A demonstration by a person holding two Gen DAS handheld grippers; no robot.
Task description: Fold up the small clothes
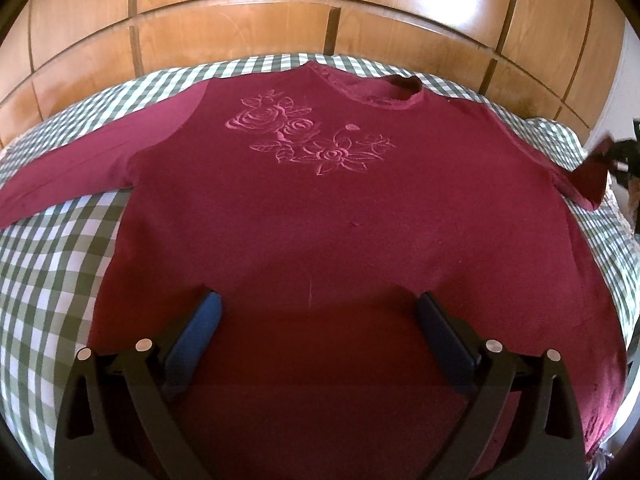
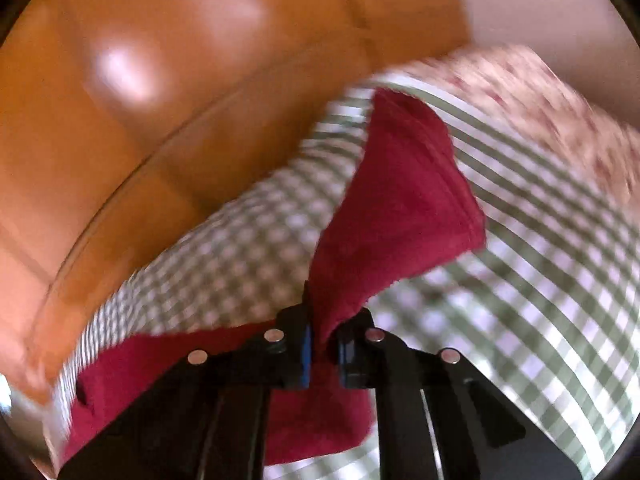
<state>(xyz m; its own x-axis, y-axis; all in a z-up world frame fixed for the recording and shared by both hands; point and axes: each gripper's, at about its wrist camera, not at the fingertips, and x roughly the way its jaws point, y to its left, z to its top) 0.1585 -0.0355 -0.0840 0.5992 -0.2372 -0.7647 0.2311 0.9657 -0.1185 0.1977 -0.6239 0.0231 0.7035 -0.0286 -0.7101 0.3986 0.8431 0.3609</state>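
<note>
The jumper (image 1: 320, 216) is spread flat on the checked bed (image 1: 52, 264). Its sleeve (image 2: 400, 208) is pinched in the closed right tool (image 2: 320, 354); the left tool (image 1: 318, 320) is held wide, empty. Soft, limp cloth is best gripped at hems.

The left wrist view looked steeply down from close above the maroon sweater (image 1: 320, 208), facing the wooden wardrobe (image 1: 280, 20) across the frame's top. The right wrist view sat nearer the checked cloth (image 2: 540, 300), blurred, with the wardrobe at upper left. Both views shared the sweater, the checked cloth and the wardrobe.
</note>
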